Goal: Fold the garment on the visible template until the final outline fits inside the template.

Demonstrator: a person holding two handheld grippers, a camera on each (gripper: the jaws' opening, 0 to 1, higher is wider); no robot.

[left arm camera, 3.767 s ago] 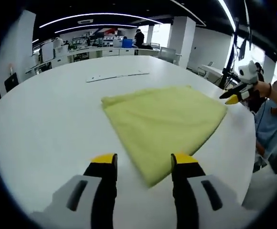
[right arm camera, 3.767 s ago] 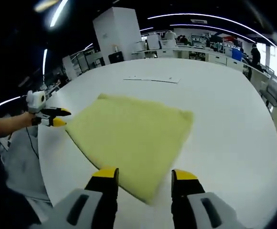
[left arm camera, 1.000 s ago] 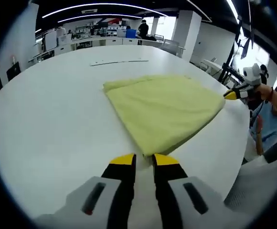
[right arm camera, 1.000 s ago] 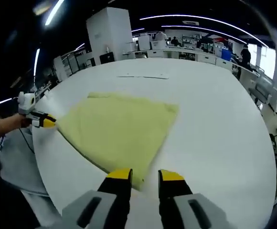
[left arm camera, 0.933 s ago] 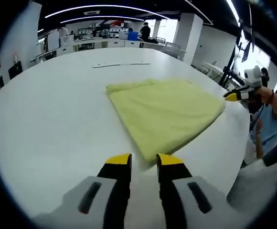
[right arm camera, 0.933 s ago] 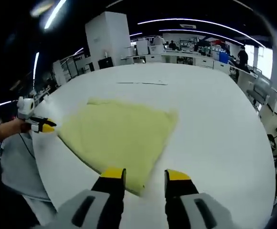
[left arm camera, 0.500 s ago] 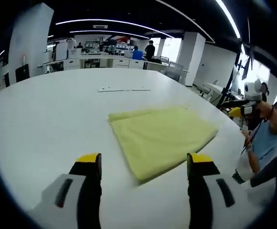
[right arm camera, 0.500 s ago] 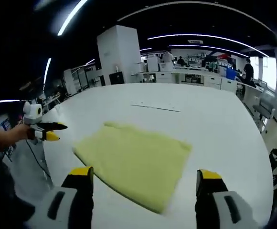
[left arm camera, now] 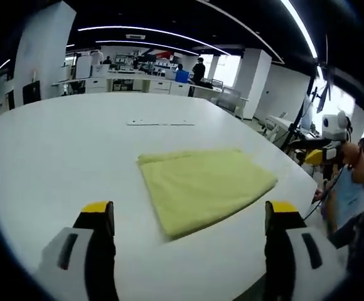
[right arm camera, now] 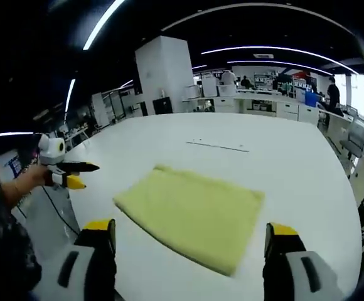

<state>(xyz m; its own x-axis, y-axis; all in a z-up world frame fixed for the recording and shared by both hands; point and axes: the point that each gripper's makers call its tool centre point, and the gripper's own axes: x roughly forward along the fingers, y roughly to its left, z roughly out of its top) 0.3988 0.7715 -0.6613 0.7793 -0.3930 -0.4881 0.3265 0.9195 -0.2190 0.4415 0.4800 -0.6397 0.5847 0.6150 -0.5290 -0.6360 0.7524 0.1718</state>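
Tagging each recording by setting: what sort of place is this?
Probably an open-plan office or lab: a large round white table holding a folded yellow cloth, rows of white desks with equipment behind, and long ceiling strip lights.

garment (left arm camera: 202, 186): 1, yellow, folded flat | table (left arm camera: 56, 144): 1, white | grippers: 2, left gripper (left arm camera: 190, 216) and right gripper (right arm camera: 192, 237), each with 2 yellow-tipped jaws | thin marked strip (left arm camera: 160, 123) on the table beyond the garment: 1 | white pillars (left arm camera: 253, 83) at the back of the room: 2
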